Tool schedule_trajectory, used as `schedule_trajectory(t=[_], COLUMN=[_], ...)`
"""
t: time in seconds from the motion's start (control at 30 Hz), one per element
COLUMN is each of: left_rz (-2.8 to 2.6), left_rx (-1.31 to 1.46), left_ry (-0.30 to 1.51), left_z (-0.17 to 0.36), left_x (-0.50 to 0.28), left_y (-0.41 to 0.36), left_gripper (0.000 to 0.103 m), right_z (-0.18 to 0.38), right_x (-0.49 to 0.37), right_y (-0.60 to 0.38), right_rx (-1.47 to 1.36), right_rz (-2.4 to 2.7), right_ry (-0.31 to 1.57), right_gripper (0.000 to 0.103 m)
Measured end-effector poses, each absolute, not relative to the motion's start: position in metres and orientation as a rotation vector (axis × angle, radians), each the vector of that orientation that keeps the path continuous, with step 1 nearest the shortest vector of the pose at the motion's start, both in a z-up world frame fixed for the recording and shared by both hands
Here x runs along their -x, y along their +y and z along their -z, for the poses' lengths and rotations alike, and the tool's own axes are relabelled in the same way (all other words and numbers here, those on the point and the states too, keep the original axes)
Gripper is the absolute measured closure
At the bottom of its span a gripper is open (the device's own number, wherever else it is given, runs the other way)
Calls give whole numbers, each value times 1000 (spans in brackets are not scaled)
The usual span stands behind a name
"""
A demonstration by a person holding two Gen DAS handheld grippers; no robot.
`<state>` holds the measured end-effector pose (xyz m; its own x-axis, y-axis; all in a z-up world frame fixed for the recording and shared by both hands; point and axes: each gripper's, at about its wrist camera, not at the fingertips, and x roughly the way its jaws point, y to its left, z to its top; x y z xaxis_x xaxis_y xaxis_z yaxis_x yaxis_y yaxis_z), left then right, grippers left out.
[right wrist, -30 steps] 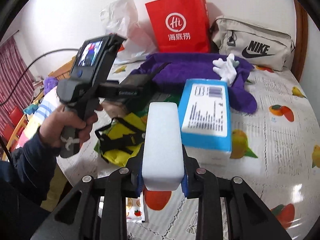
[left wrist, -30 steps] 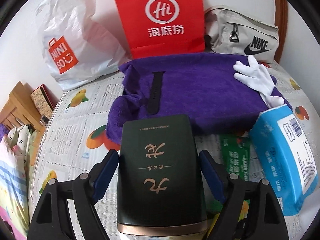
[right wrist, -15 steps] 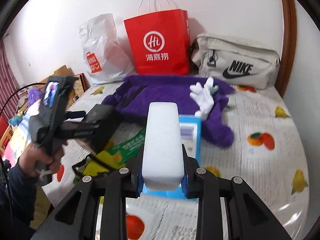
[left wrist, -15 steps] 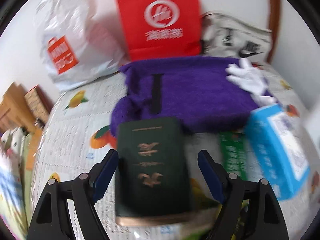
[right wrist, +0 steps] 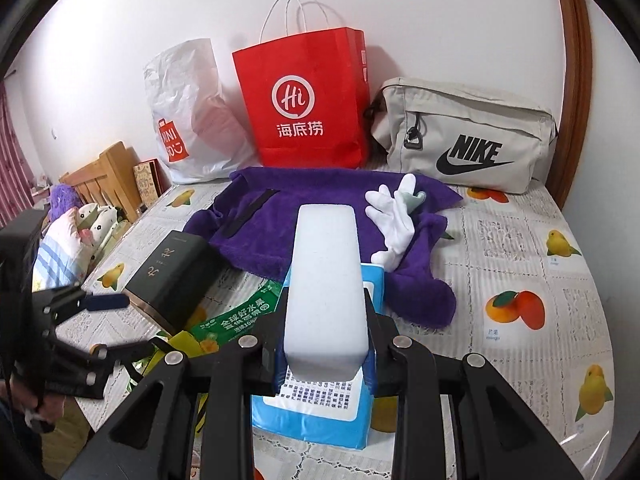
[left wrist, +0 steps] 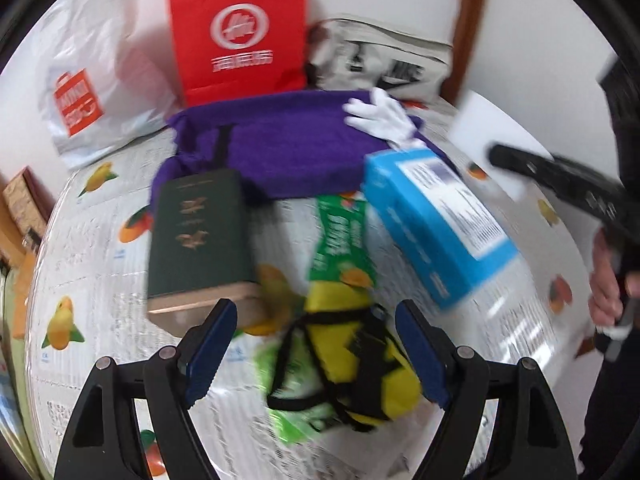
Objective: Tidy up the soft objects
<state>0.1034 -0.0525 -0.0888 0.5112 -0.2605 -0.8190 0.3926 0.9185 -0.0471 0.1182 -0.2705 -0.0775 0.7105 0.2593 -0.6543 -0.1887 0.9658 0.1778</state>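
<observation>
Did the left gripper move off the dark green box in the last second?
Yes. The left gripper now stands open beside the dark green box, over the yellow bag, the purple towel farther off.

I'm seeing a purple towel [right wrist: 320, 200] at twelve o'clock, white gloves [right wrist: 394, 220] on it, a red bag [right wrist: 304, 100] behind, a dark green box [left wrist: 198, 236] at ten, fruit-printed white tablecloth [right wrist: 520, 280] showing underneath.
</observation>
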Motion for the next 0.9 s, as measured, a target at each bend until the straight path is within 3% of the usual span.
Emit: schedule_trajectory(t=[0.1, 0.17, 0.27, 0.73, 0.8, 0.83, 0.87, 0.9], left_rz=[454, 471, 486, 485, 460, 463, 490, 512], left_rx=[-217, -281, -348, -488, -502, -481, -430, -388], left_ry=[947, 956, 998, 995, 983, 983, 1003, 1019], left_z=[92, 100, 117, 143, 143, 141, 137, 135], left_x=[-92, -89, -91, -95, -95, -97, -99, -101], left_y=[-70, -82, -91, -97, -97, -95, -90, -86], left_gripper=[35, 51, 59, 64, 76, 91, 98, 98], right_z=[77, 78, 79, 85, 86, 86, 86, 86], right_x=[-110, -103, -94, -76, -76, -76, -76, -76], right_y=[-276, -282, -292, -322, -323, -324, -325, -325], right_rx=[-108, -112, -127, -140, -140, -142, -144, -146], right_rz=[-242, -228, -210, -143, -137, -136, -134, -132], right_ry=[732, 727, 724, 733, 735, 737, 738, 740], right_gripper=[74, 74, 74, 74, 74, 74, 74, 74])
